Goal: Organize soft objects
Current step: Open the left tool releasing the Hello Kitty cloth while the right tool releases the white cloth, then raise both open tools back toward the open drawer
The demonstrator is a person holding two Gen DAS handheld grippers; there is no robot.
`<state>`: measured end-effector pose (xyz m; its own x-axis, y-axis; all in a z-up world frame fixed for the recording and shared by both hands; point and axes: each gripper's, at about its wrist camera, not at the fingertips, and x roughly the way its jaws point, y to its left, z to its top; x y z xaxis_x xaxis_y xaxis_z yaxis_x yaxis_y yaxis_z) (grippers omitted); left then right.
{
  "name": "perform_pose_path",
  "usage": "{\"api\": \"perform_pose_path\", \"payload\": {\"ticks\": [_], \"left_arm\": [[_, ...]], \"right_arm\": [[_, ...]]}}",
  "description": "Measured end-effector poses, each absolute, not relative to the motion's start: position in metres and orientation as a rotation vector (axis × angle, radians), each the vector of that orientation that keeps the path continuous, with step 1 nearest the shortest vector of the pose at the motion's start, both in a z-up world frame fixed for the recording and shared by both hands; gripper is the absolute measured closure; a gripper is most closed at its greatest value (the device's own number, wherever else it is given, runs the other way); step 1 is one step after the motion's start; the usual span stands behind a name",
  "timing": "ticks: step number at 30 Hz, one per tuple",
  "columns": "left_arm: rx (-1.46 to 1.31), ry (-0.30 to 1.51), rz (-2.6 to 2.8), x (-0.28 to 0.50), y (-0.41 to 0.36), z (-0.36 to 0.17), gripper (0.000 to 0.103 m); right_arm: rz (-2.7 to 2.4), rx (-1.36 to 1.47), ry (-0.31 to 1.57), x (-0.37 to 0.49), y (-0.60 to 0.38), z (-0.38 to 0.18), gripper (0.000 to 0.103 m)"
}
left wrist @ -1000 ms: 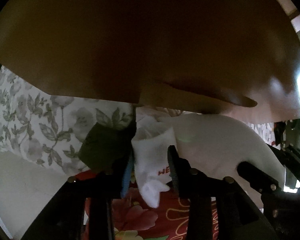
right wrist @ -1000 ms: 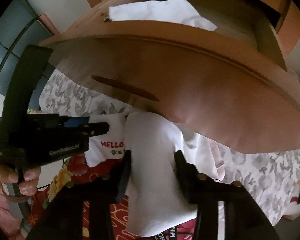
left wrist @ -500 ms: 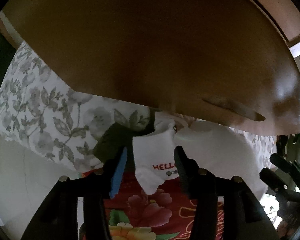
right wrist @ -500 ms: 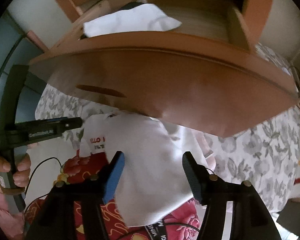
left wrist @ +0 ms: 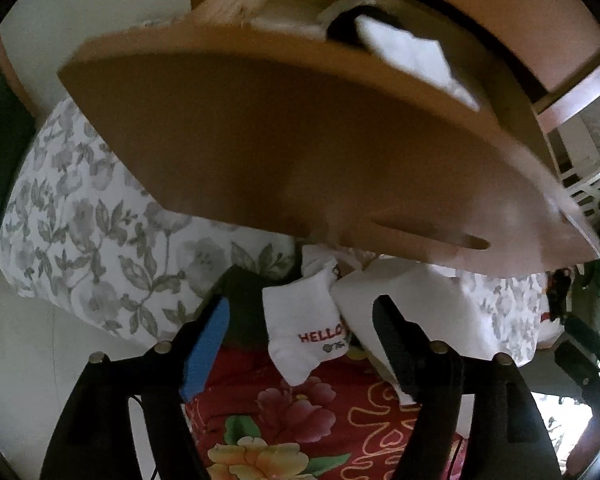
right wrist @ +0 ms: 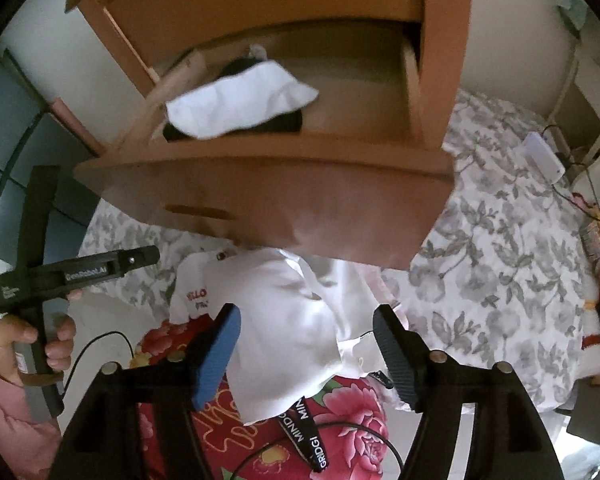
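Observation:
A white sock [left wrist: 304, 328] with red "HELLO" lettering lies on the bedding below the open wooden drawer [left wrist: 300, 140]. It sits between the fingers of my left gripper [left wrist: 300, 340], whose jaws are opening and do not touch it. Beside the sock lies a white cloth [right wrist: 292, 320]. It shows between the widening jaws of my right gripper [right wrist: 306, 352], whose pads stand clear of it. The sock [right wrist: 194, 292] peeks out left of the cloth. Inside the drawer [right wrist: 260, 196] lies another white cloth [right wrist: 240, 100] over a dark item [right wrist: 284, 122].
A grey floral bedspread [right wrist: 500, 240] covers the bed, with a red flowered blanket [left wrist: 300, 420] nearer me. A black lanyard [right wrist: 304, 428] and a cable cross the blanket. A hand [right wrist: 32, 344] holds the left gripper [right wrist: 140, 258]. A white basket [left wrist: 592, 188] stands at the right.
Both grippers opened: the left let go of the sock, the right let go of the white cloth. Both pulled back and up, so the drawer's inside now shows.

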<state>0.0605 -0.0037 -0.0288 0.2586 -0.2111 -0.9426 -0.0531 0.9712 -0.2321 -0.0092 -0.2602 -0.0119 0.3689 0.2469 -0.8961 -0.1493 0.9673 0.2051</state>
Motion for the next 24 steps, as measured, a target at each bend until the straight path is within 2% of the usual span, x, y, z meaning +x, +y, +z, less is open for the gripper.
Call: {"api": "perform_pose_path", "payload": {"ticks": [4,19,24], "left_arm": [[-0.226,1.273,-0.123,0.057,-0.007,-0.017,0.018],[-0.258,1.122,-0.146,0.046,-0.001,0.027,0.016],[-0.272,1.083,-0.142,0.043,0.004,0.037,0.011]], "right_arm": [[0.232,0.090,1.119,-0.017,-0.268,0.004,0.023],[0.071,0.075,0.943,-0.049,-0.322,0.064,0.023],[-0.007,0.091,0.871,-0.063,-0.346,0.089,0.023]]}}
